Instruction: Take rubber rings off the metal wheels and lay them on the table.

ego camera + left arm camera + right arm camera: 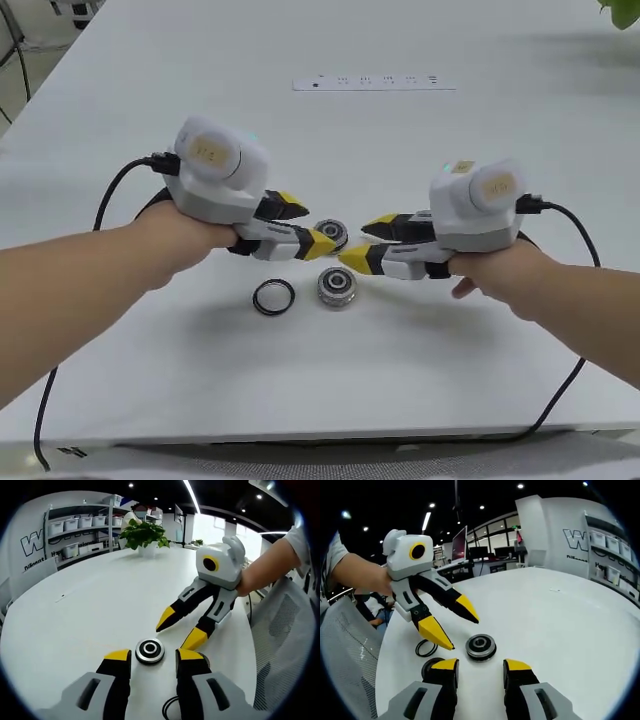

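Two small metal wheels sit mid-table. The far wheel (pixel 332 233) (pixel 149 650) (pixel 480 647) lies between the two grippers' tips, untouched. The near wheel (pixel 337 285) (pixel 431 667) is half hidden behind a jaw in the right gripper view. One loose black rubber ring (pixel 273 297) (pixel 426 648) (pixel 169 711) lies flat on the table beside the near wheel. My left gripper (pixel 315 227) (pixel 152 661) (pixel 463 633) comes in from the left, open and empty. Facing it from the right, my right gripper (pixel 356 242) (pixel 481 666) (pixel 172 637) is also open and empty.
A white power strip (pixel 375 82) lies far back on the white table (pixel 450 350). A potted plant (pixel 145 535) stands at the far end. Black cables (pixel 110 200) trail from both grippers. A mesh chair (pixel 285 645) stands by the table edge.
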The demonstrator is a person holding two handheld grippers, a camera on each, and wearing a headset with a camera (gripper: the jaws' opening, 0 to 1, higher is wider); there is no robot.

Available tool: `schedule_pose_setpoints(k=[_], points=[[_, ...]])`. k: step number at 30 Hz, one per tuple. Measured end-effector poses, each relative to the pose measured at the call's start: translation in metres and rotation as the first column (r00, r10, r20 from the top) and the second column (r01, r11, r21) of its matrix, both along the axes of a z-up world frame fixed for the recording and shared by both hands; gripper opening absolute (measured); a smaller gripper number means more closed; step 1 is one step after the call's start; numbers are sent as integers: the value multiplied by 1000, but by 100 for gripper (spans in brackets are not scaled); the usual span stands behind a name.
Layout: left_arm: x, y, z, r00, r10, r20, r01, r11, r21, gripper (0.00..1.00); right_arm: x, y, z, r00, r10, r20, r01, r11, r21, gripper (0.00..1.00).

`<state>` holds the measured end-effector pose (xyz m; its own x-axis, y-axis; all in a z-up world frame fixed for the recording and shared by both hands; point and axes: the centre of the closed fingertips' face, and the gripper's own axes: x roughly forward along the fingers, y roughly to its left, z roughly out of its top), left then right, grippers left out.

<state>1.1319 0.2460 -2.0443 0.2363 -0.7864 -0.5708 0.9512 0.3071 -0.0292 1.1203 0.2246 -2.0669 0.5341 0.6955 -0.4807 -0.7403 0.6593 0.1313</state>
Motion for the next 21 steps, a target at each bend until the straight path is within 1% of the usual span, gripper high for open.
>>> schedule_pose_setpoints(k=[9,16,21], points=[[1,-5,-7,1000,-11,-5,11,1000,20,25,1,-1,-3,1000,8,-1,-8,1000,-5,33],[0,-10,-11,1000,-23,1,23,999,36,22,1,-1,-5,1000,10,-2,-10,1000,-9,33],[0,-12,-13,999,-35,7,35,998,51,17,1,-2,-5,1000,9,-1,-9,1000,-11,33]])
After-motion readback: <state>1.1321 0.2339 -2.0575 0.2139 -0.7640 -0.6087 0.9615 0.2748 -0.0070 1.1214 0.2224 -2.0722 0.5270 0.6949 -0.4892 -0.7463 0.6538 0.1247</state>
